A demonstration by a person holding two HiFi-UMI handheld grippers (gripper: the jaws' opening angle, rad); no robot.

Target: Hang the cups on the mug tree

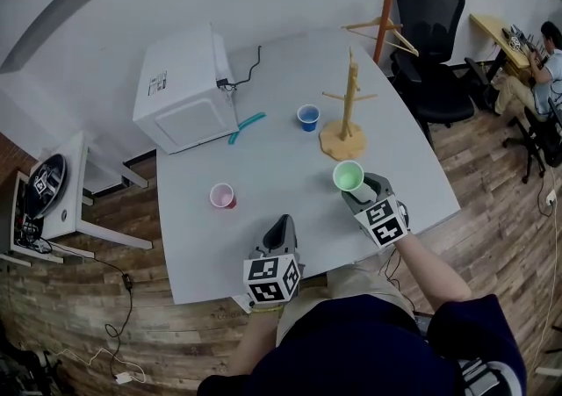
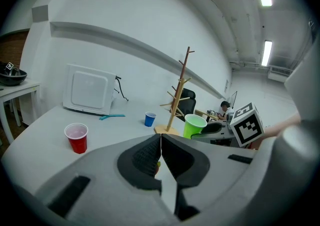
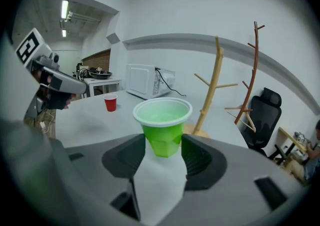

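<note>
Here the right gripper clamps the green cup by its lower body, upright, mouth up, long axis vertical, near the mug tree base, on the person's side. The left gripper, jaws pressed together on nothing, sits over the table near edge

Mug tree: pale wood, upright on a round base, toward the far right of the tabletop. Blue cup: upright, just left of that base. Red cup: upright (pale inside), nearer the front, well apart from the tree. Green cup: mouth up, clamped at its lower part by the right gripper, near the base.
</note>
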